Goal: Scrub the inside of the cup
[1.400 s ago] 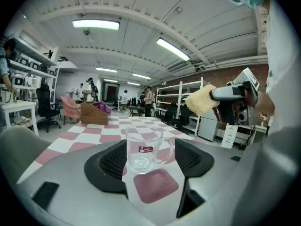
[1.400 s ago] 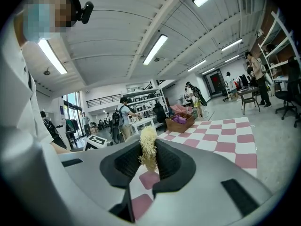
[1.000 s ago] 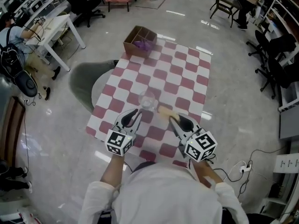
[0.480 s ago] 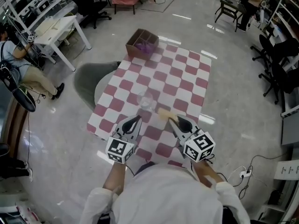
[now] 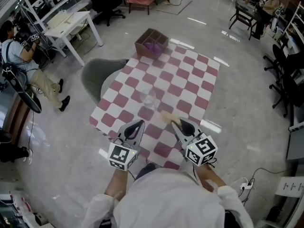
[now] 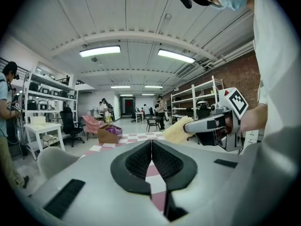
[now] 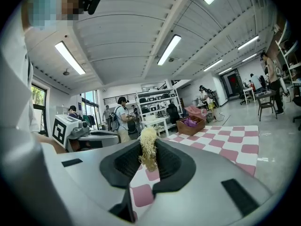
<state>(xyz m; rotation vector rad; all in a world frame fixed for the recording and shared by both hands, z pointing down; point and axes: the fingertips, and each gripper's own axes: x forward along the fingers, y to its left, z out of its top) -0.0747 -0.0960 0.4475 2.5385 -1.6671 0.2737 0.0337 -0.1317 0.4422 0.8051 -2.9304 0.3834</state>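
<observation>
A clear glass cup [image 5: 149,100] stands on the pink-and-white checked table [image 5: 190,80] in the head view, a little beyond both grippers. My left gripper [image 5: 135,126] is held near the table's front edge, its jaws shut together with nothing between them [image 6: 151,147]. My right gripper [image 5: 178,123] is shut on a yellow fibrous scrubber [image 5: 167,116], which sticks out towards the cup. The scrubber [image 7: 148,147] stands pinched between the right jaws. Neither gripper view shows the cup. Both grippers are tilted up, level with the room.
A cardboard box [image 5: 151,43] with something purple inside sits at the table's far left corner. A grey chair [image 5: 97,77] stands left of the table, with a white desk [image 5: 71,23] and a seated person beyond it. Office chairs line the right side.
The left jaws have closed from slightly apart to fully together. Both grippers sit a little farther back from the cup. The scrubber stays in the right gripper.
</observation>
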